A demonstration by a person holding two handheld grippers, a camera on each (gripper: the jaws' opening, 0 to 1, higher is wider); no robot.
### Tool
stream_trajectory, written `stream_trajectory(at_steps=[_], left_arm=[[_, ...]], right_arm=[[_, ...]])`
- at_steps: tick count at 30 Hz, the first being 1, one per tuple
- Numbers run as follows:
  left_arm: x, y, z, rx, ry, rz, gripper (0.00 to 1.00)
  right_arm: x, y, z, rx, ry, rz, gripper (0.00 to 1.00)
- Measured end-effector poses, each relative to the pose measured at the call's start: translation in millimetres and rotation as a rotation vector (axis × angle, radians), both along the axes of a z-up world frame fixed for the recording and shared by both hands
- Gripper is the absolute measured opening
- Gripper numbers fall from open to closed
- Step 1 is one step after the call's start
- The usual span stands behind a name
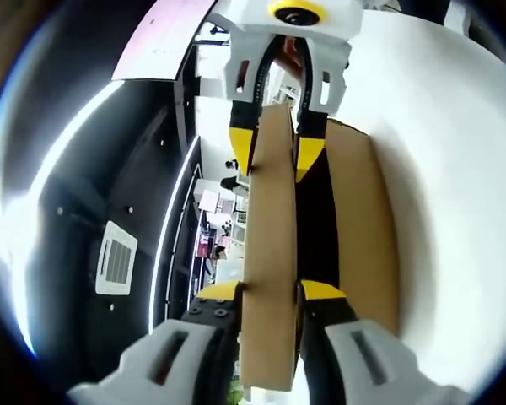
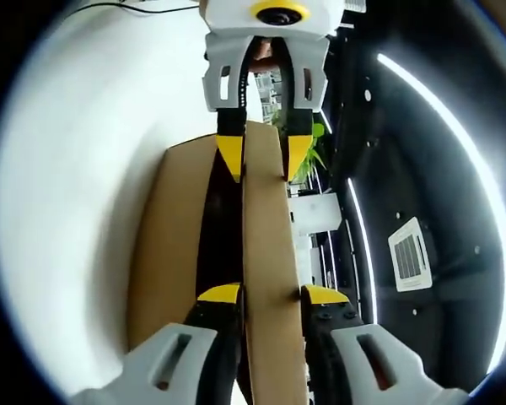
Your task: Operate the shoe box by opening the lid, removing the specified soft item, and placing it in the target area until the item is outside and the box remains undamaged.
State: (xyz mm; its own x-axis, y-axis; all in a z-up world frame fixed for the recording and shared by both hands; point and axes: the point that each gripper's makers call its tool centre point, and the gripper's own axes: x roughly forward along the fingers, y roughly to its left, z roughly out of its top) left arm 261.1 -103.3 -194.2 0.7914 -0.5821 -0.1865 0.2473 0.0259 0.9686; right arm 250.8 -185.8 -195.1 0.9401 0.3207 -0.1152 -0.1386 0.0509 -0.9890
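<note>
The brown cardboard lid [image 1: 270, 253] of the shoe box stands edge-on, raised from the box. My left gripper [image 1: 271, 291] is shut on its near end. My right gripper [image 1: 276, 152] is shut on the far end. Beside the lid, the box's wall [image 1: 363, 228] rests on the white table, with a dark gap [image 1: 316, 228] between them whose contents I cannot make out. In the right gripper view the lid [image 2: 266, 236] sits in my right gripper [image 2: 271, 294], and the left gripper [image 2: 264, 156] pinches the opposite end. The box wall [image 2: 169, 245] lies to the left.
The white table [image 1: 455, 211] [image 2: 76, 169] spreads under the box. Behind the lid is a dark ceiling with light strips and an air vent [image 1: 115, 257] [image 2: 409, 253]. A green plant [image 2: 316, 143] shows past the lid.
</note>
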Motion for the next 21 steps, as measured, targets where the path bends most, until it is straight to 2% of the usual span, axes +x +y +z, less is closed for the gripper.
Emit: stream_trajectory(at_steps=[13,21], left_arm=[[8.0,0.1,3.5,-0.005,-0.022,0.001,0.26],[9.8,-0.7,7.3,-0.009,-0.012,0.002,0.25]], right_arm=[[5.1,3.2,3.6,-0.045,-0.037,0.017,0.24],[7.9,7.7,6.6,-0.082,-0.078,0.032,0.24]])
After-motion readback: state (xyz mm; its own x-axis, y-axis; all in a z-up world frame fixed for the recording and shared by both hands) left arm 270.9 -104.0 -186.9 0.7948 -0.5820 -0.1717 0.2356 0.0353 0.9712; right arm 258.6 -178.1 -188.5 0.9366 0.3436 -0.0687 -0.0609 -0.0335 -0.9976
